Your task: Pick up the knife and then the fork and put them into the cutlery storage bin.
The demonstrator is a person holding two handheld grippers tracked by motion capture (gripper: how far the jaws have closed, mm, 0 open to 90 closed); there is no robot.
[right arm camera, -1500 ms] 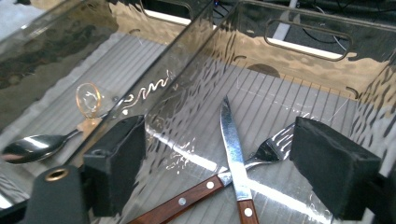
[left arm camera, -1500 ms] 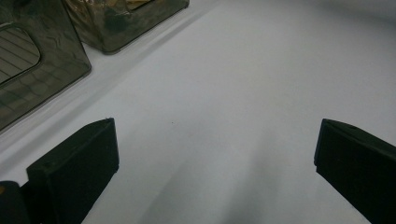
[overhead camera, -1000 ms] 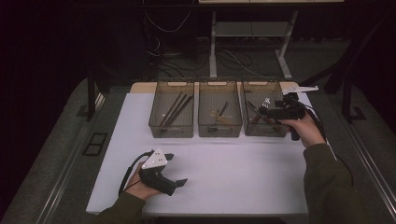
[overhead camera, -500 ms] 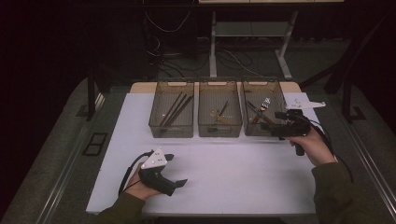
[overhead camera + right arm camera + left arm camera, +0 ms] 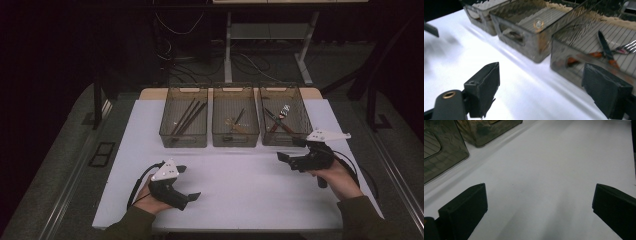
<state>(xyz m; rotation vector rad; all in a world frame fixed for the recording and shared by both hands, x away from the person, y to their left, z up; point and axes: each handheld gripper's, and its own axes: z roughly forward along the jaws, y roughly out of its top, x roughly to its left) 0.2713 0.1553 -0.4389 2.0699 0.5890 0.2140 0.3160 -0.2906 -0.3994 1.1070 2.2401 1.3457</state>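
Your right hand-held gripper (image 5: 292, 156) hangs wide open and empty just before the right bin (image 5: 285, 117), where scissors (image 5: 276, 120) lie. Your left hand-held gripper (image 5: 190, 182), also wide open and empty, rests near the tabletop's (image 5: 240, 185) front edge, with bare white surface between the two.

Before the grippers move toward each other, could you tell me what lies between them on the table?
In the high view, nothing: bare white table lies between the left gripper and the right gripper.
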